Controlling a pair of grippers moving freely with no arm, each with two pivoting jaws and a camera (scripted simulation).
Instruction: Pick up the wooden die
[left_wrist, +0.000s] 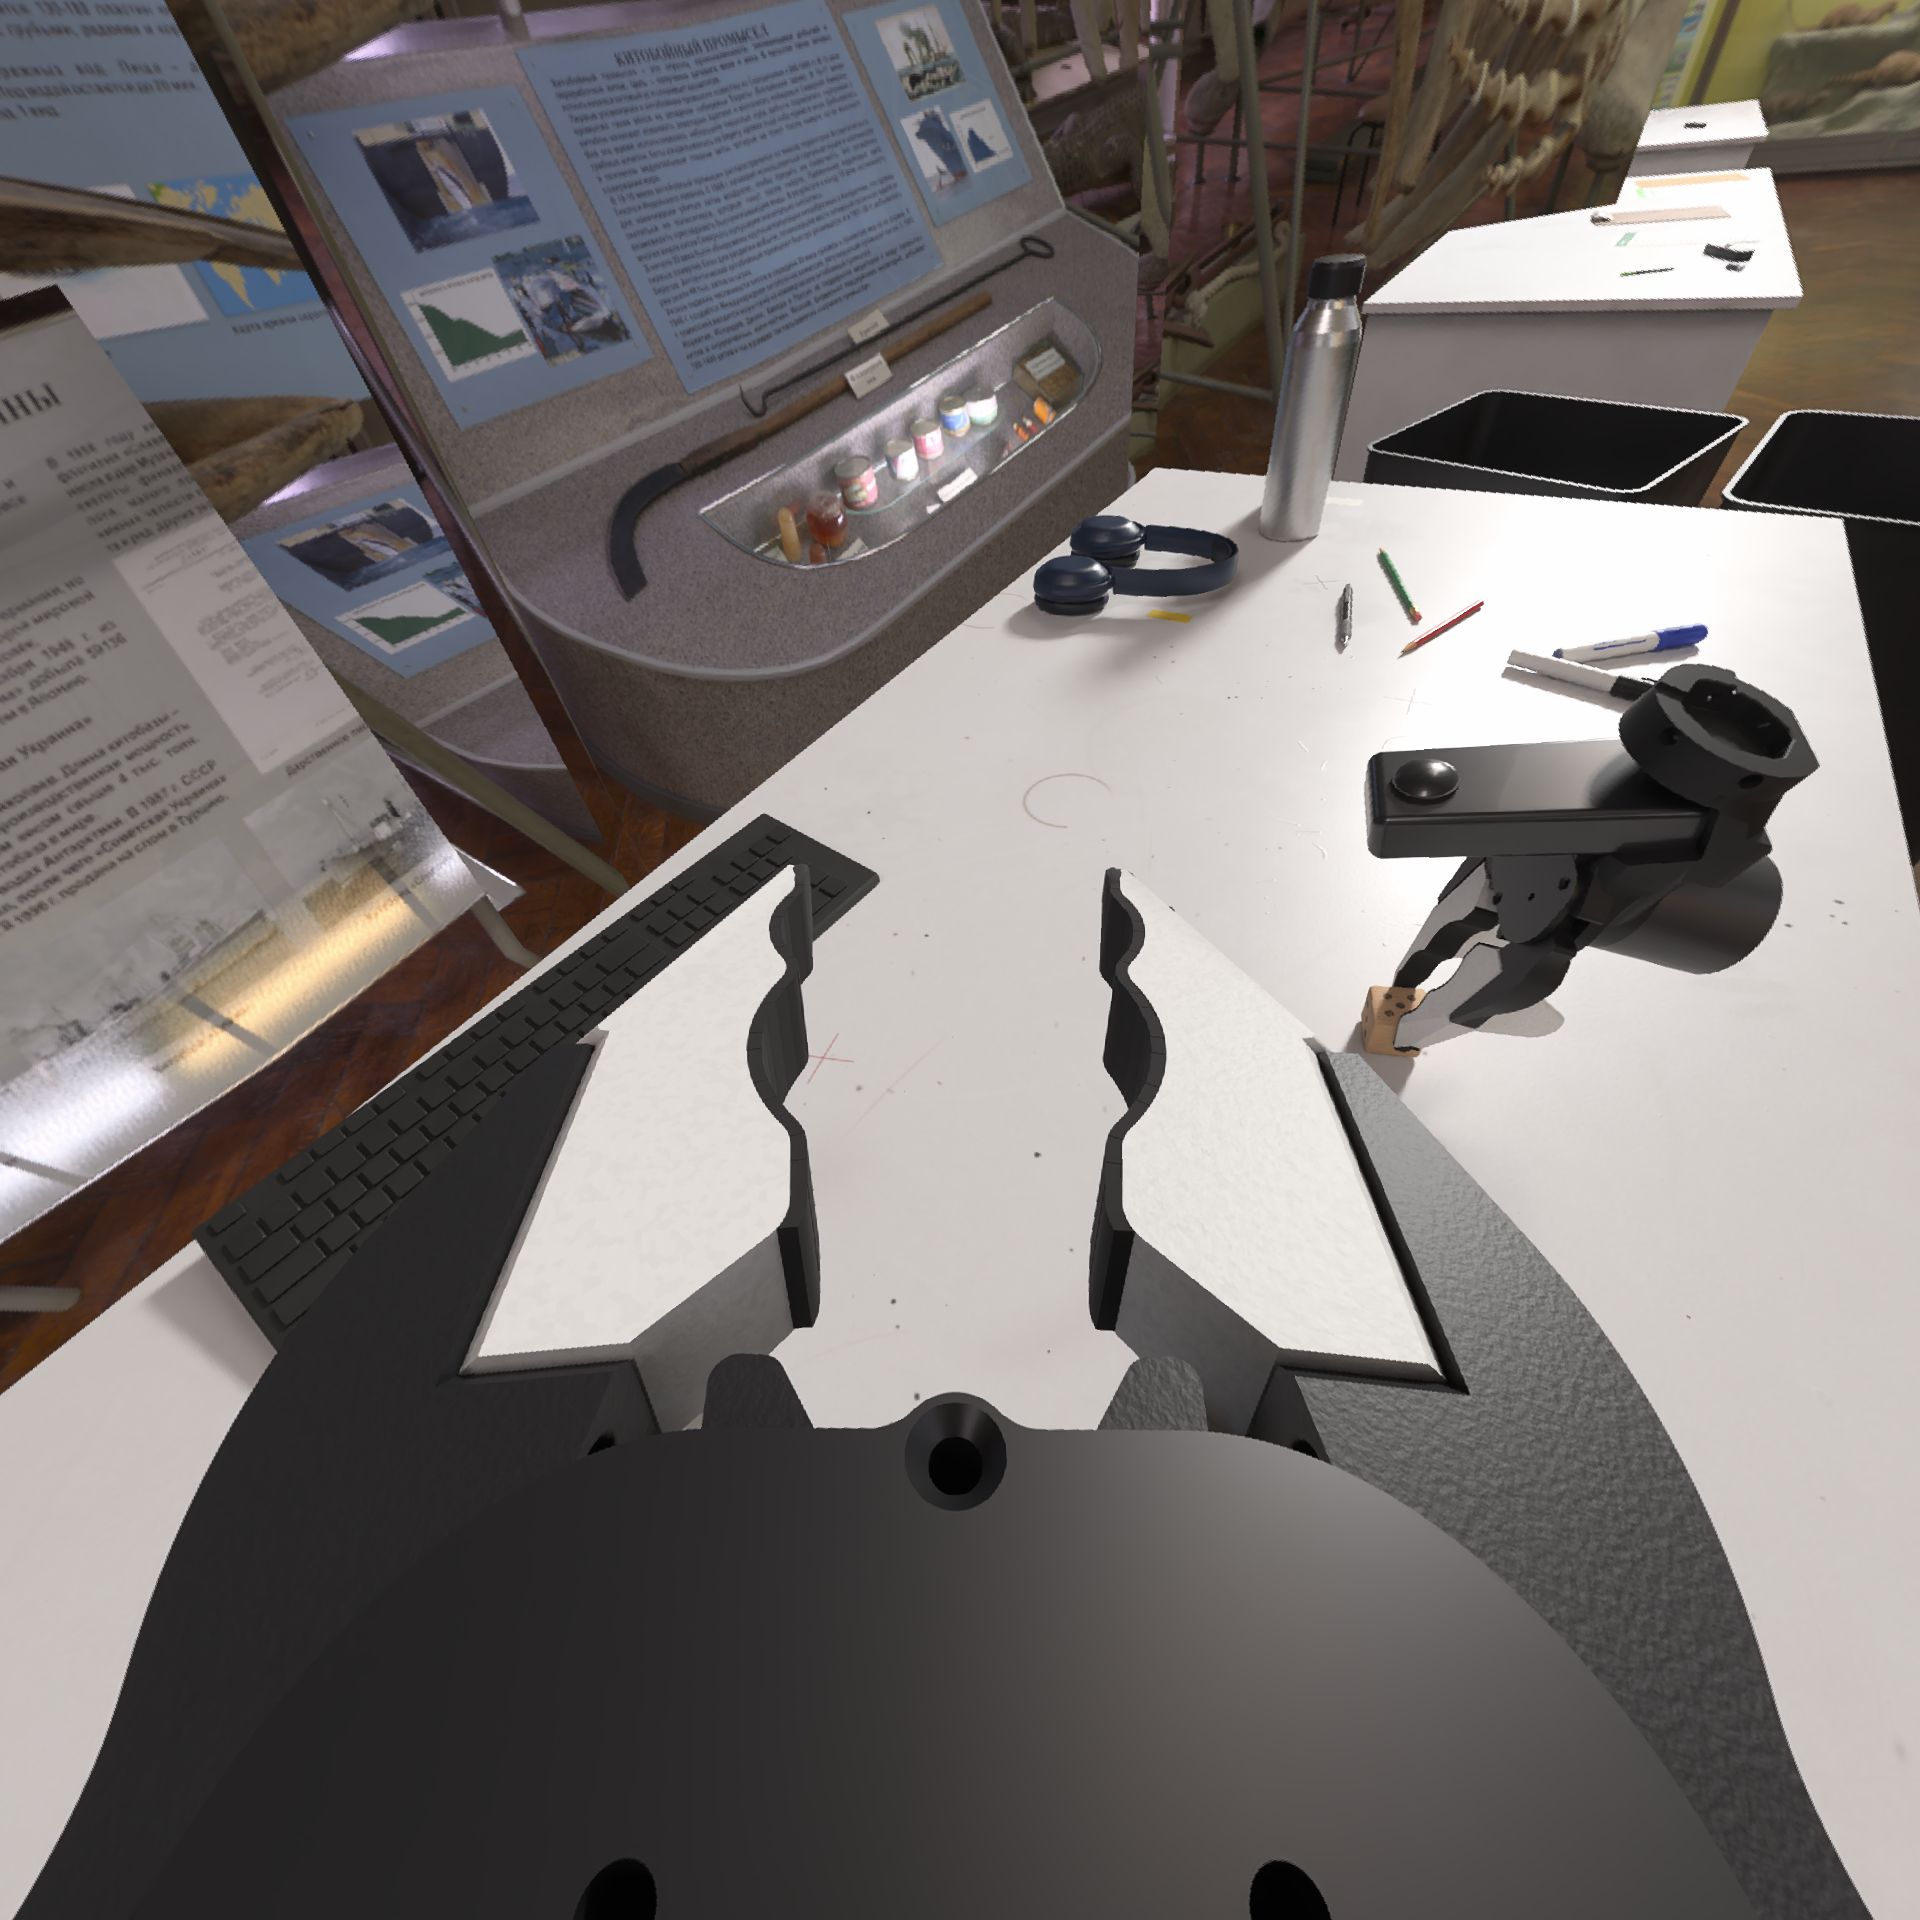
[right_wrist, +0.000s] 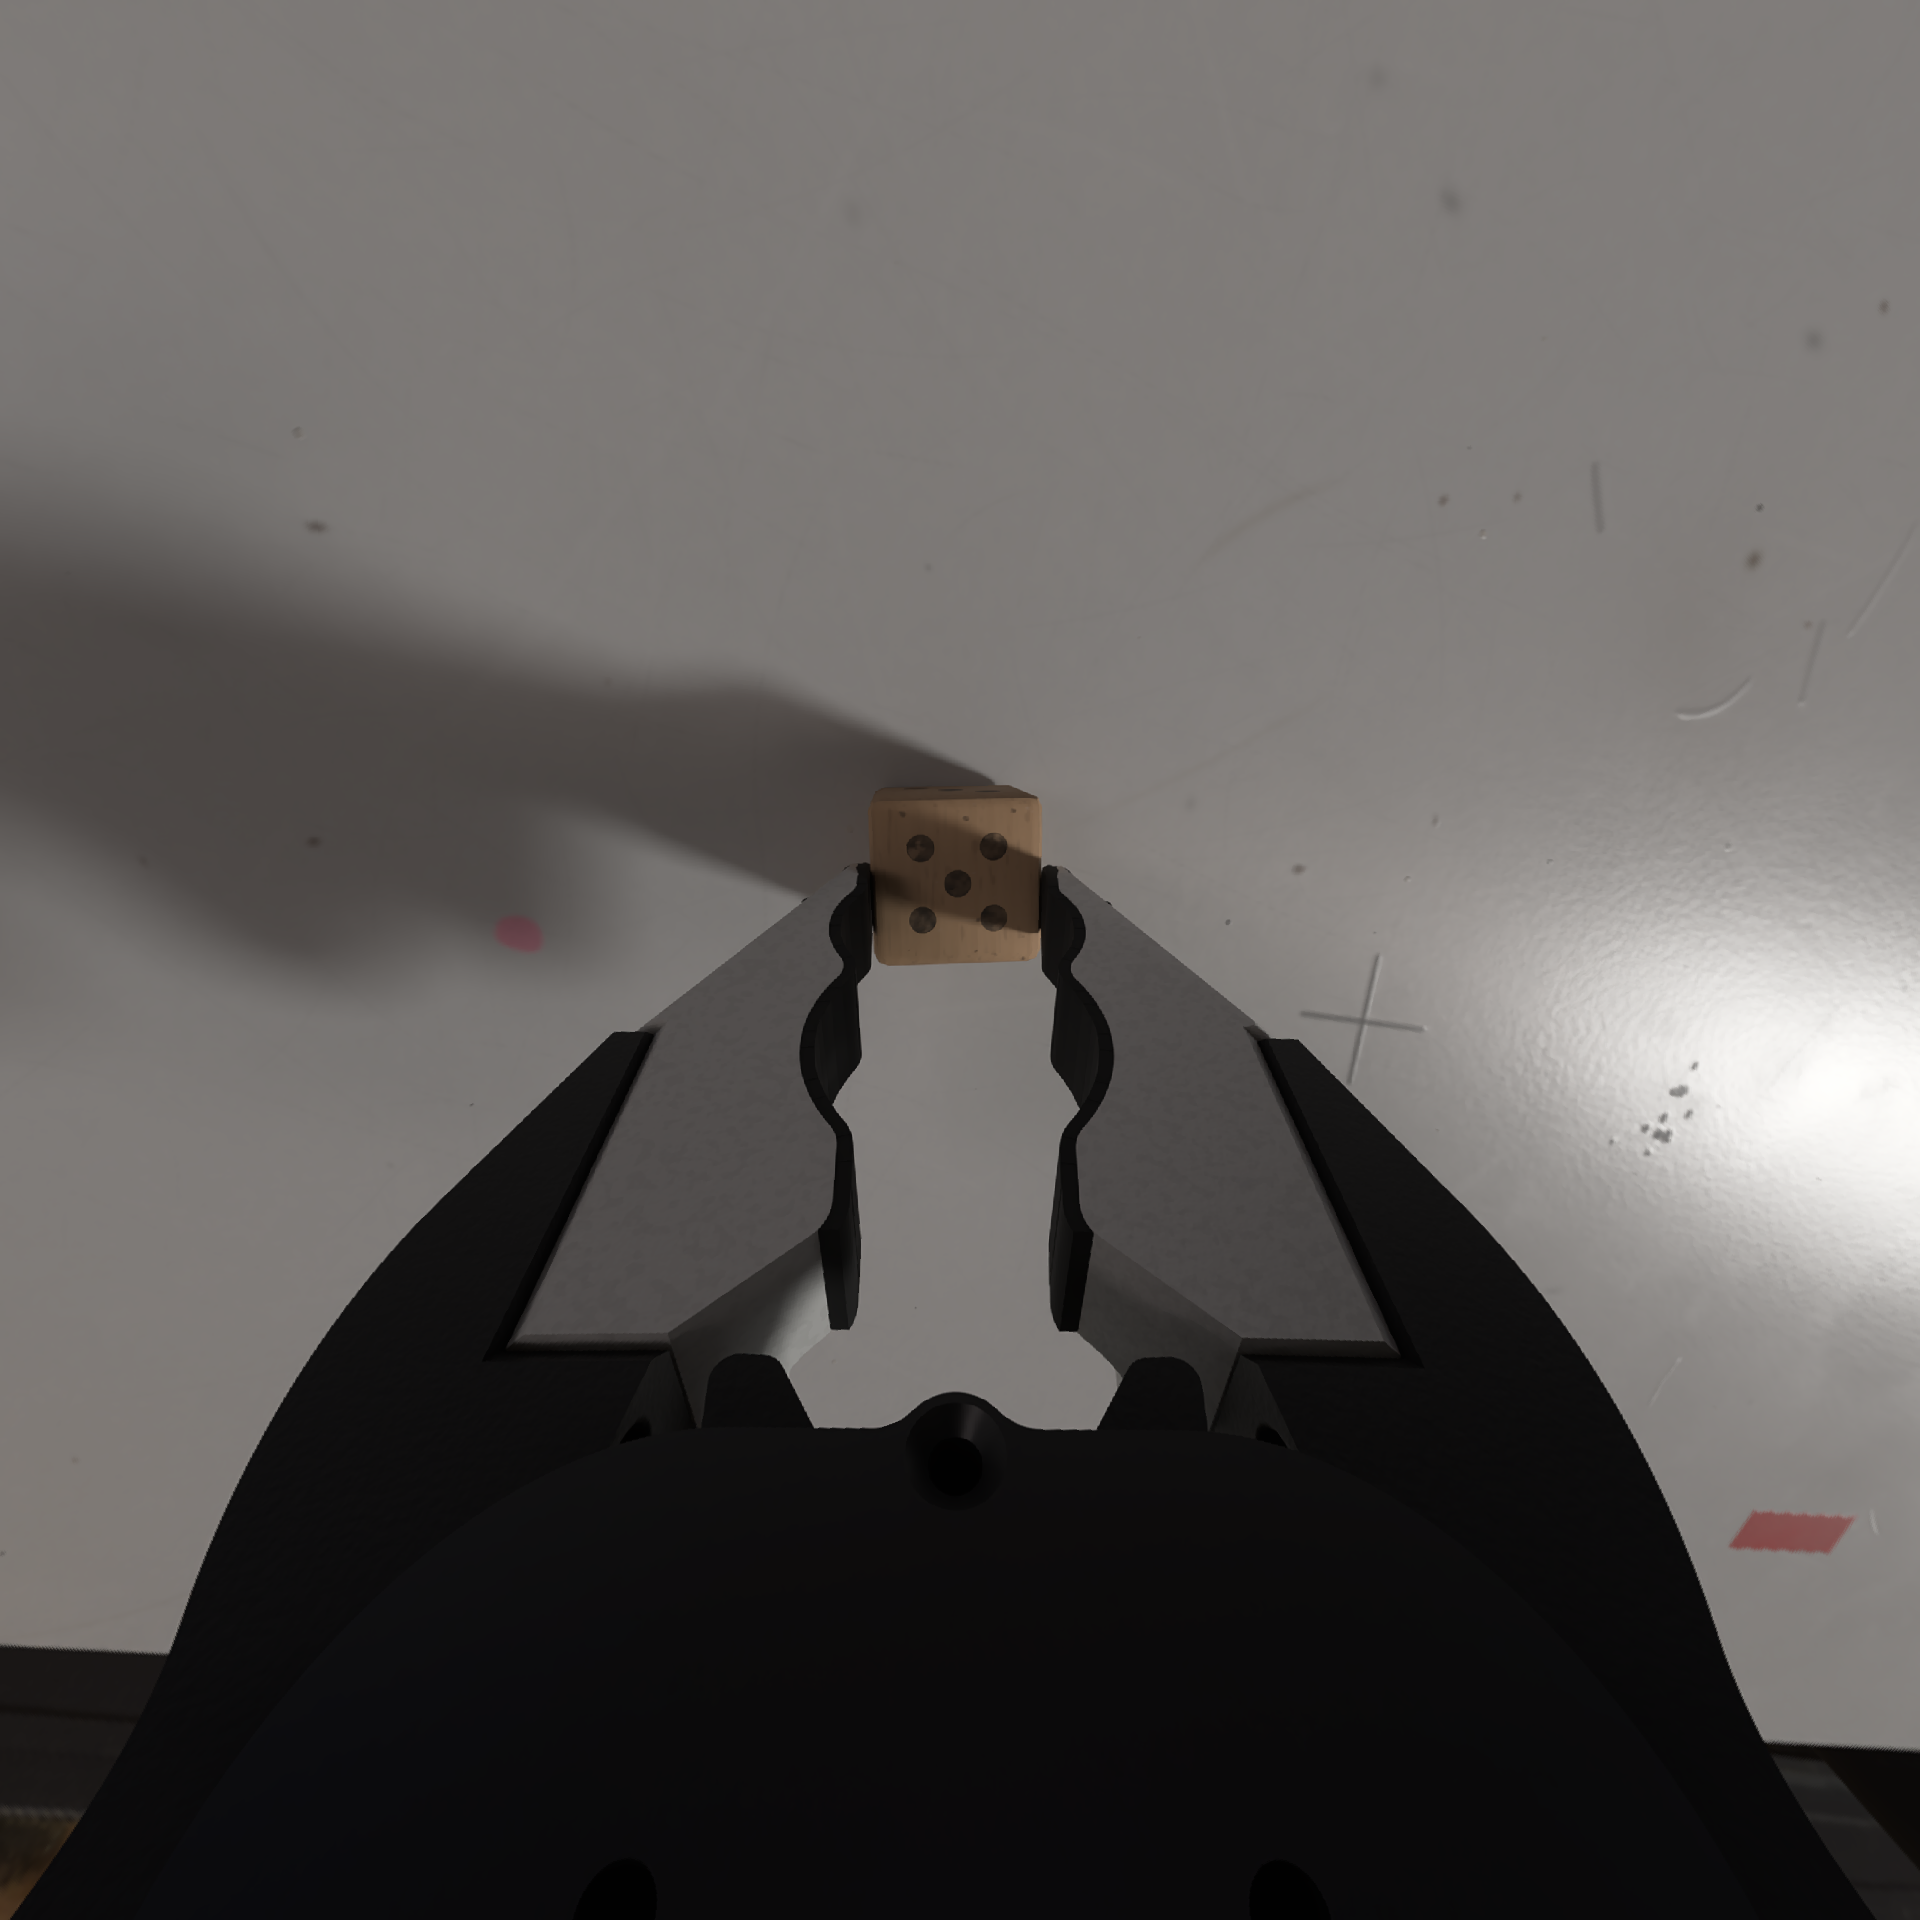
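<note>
The wooden die is a small light-wood cube with dark pips, its five-pip face towards the right wrist camera. My right gripper has its two fingertips pressed against the die's left and right sides. In the left wrist view the right gripper points down at the white table, and the die sits at table level between its tips. My left gripper is open and empty, above the table to the left of the die.
A black keyboard lies at the table's left edge. Dark headphones, a metal bottle, pencils and markers lie at the far side. Black bins stand beyond the table.
</note>
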